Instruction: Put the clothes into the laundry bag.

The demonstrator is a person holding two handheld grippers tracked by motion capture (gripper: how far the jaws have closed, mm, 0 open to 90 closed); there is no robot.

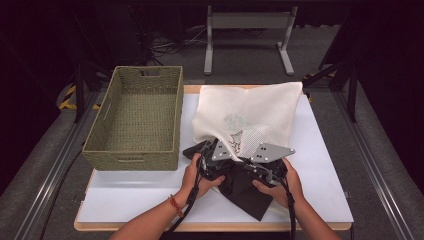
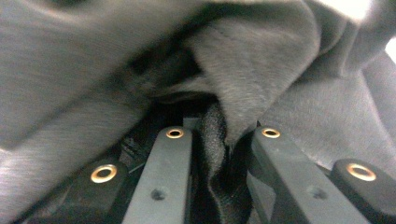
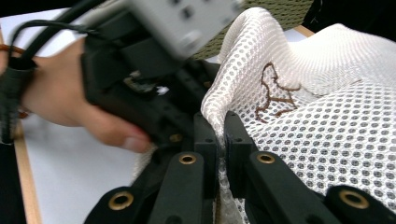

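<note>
Right gripper [image 3: 219,135] clamps the white mesh bag [image 3: 327,116]; left gripper [image 2: 219,140] pinches dark fabric [image 2: 261,65] (basket [image 1: 135,120] at ten o'clock).

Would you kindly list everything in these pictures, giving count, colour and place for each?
Basket: one, olive-green woven, left on the white tabletop.
Mesh bag: one, cream with a small printed figure, right of the basket.
Dark garment: one, black, at the bag's near edge.
Metal frame: one, grey, on the floor beyond the table.
Left tongs: black, closed on dark garment.
Right tongs: black, closed on mesh bag edge.
Hands: two, near edge.
</note>
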